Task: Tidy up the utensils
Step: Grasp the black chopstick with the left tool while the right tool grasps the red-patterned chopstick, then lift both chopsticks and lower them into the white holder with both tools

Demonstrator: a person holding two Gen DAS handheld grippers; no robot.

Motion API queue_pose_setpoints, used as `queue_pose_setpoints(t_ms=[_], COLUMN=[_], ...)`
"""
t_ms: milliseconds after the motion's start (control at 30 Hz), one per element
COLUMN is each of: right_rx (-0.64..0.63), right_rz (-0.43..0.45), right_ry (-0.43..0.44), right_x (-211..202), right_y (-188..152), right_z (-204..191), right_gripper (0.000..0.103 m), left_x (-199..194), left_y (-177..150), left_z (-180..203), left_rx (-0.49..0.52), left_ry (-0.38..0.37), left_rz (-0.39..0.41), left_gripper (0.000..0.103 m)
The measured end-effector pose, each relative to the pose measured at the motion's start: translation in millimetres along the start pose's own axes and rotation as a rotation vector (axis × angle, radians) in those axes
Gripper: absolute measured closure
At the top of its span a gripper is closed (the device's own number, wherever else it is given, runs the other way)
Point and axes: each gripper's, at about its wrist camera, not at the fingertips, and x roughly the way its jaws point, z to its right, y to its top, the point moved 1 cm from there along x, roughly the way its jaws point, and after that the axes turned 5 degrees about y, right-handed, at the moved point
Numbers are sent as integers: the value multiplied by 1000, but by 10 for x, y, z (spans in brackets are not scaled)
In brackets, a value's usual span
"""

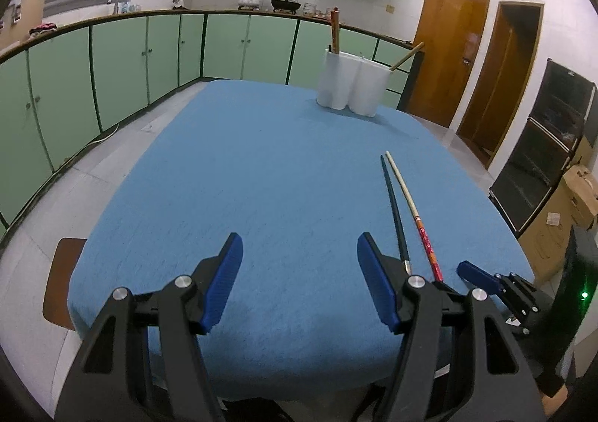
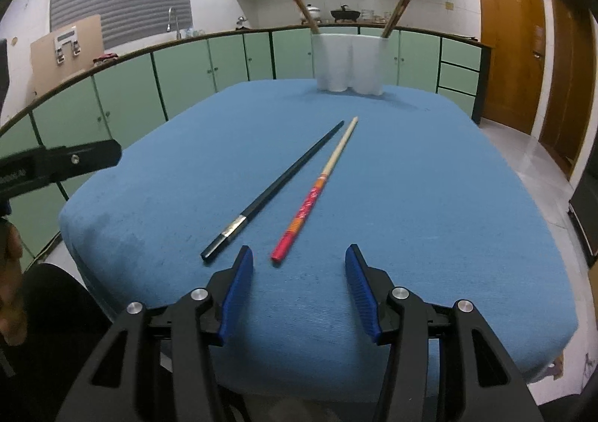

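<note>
A black chopstick and a cream chopstick with a red end lie side by side on the blue table. A white two-part holder stands at the far edge with brown chopsticks in each side. My right gripper is open and empty, just short of the red end. My left gripper is open and empty, left of the black chopstick and the cream chopstick. The holder is far ahead. The right gripper's fingertip shows at the right.
Green kitchen cabinets curve around behind the table. Wooden doors stand at the right. A brown stool sits by the table's left corner. Cardboard boxes and a dark appliance stand at the far right.
</note>
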Motion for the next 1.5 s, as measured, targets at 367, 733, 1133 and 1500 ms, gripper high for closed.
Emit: queue_pose_setpoints(t_ms=[367,733,1133,1500], right_rx=[28,109,76,55], right_rz=[1,15,22,17], right_ry=[-77,-132,-109,-92], right_x=[-44,-191,-255,-253], right_y=[32,-34,-78,-22], right_z=[340,789,789,719], right_gripper=[97,97,95,96], left_x=[143,342,468,401], left_y=[-93,-383,-435,-369], left_z=[287,840,1079,1141], left_rx=[35,133,171,129], left_ry=[-50,-99,-95,-135], left_rz=[-29,-77,-76,-53], left_gripper=[44,48,95,96])
